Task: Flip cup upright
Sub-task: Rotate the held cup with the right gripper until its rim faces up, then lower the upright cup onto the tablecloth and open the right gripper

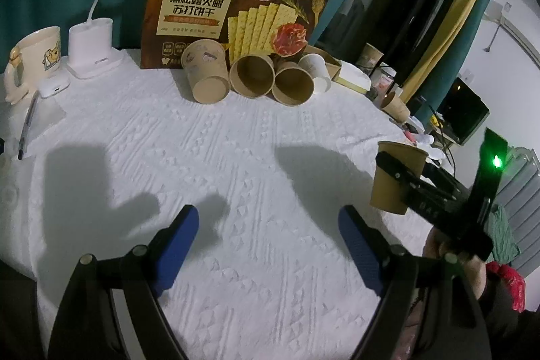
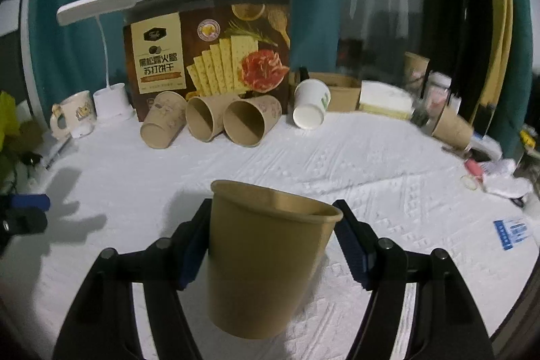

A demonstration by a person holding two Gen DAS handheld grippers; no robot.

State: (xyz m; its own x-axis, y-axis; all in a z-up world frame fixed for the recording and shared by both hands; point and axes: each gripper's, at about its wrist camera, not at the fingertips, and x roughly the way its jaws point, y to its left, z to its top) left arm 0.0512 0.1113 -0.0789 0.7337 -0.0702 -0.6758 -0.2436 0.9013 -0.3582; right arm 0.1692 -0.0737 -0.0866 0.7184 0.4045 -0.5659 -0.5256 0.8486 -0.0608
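The right gripper [image 2: 271, 245] is clamping a brown paper cup [image 2: 266, 262] between its two blue-padded fingers [image 2: 352, 253], one pad pressing each side of the cup wall. The cup is sitting mouth-up, leaning only slightly, its rim rising above the fingertips and its base hanging below them over the white quilted cloth [image 2: 388, 164]; whether the base is touching the cloth I cannot tell. Seen from the left wrist camera, the same cup [image 1: 395, 177] is standing upright off to the right of the left fingers, with a black finger of the right gripper [image 1: 405, 174] crossing its side.

The left gripper [image 1: 270, 228] is hovering over the cloth [image 1: 236, 140] with its blue fingers [image 1: 179, 242] standing wide apart and nothing between them. Their shadows are falling on the cloth just ahead of the fingertips.

Well beyond both pairs of fingers, three brown cups [image 2: 202, 120] are lying on their sides in a row, mouths facing the cameras, just in front of a tall cracker box [image 2: 209, 56]. A white cup [image 2: 310, 108] is lying tipped to the right of them. To the left of the box a white desk lamp [image 2: 104, 56] and a cream mug [image 2: 72, 117] are standing near each other. Another brown cup [image 2: 452, 125] is leaning far off to the right, near the cloth's edge.
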